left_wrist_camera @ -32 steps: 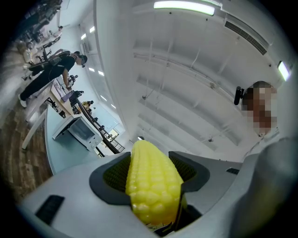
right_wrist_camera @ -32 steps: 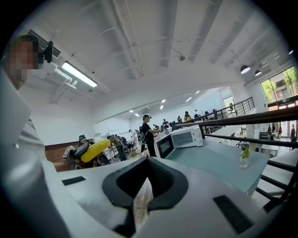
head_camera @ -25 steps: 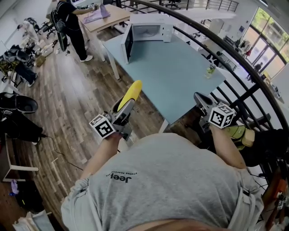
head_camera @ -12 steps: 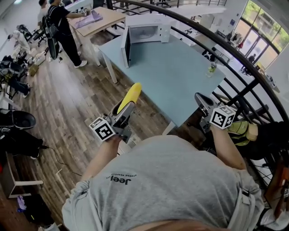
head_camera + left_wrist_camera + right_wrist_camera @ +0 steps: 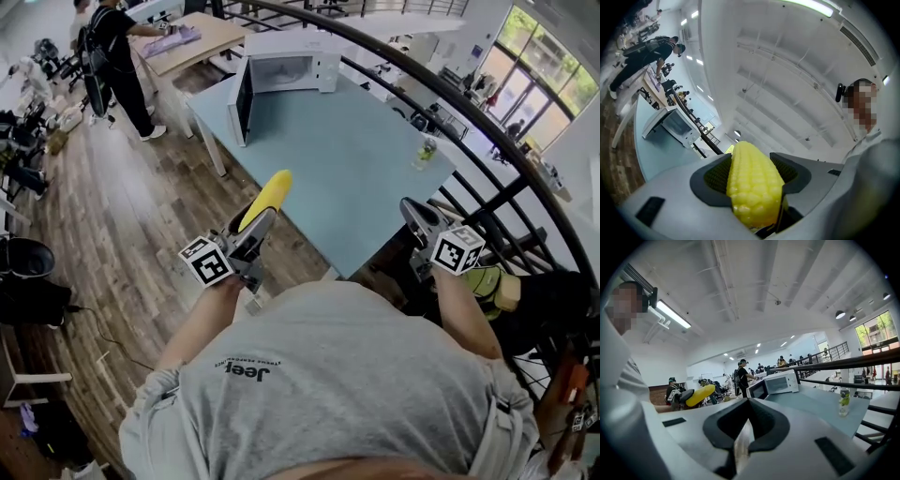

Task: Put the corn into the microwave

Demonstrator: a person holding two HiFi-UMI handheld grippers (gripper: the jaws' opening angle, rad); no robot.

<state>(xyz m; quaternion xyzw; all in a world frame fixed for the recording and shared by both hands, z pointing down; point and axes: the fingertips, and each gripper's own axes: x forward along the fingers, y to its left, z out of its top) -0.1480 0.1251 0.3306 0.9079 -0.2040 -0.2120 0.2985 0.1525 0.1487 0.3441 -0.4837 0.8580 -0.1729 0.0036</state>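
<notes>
A yellow corn cob [image 5: 267, 197] sticks out forward from my left gripper [image 5: 251, 225], which is shut on its lower half over the wood floor, short of the table's near corner. In the left gripper view the corn [image 5: 752, 180] fills the space between both black pads. The white microwave [image 5: 286, 67] stands at the far end of the light blue table [image 5: 356, 159] with its door [image 5: 241, 101] swung open to the left. My right gripper [image 5: 414, 214] hovers at the table's near right edge, shut with nothing in it [image 5: 746, 423].
A small bottle [image 5: 427, 150] stands near the table's right edge. A curved black railing [image 5: 487, 155] runs along the right side. A person [image 5: 108, 52] stands at a wooden desk [image 5: 211, 37] beyond the microwave. Bags and gear lie on the floor at the left.
The table and microwave have slid left and nearer in the head view as both grippers moved forward. The corn stays gripped the same way.
</notes>
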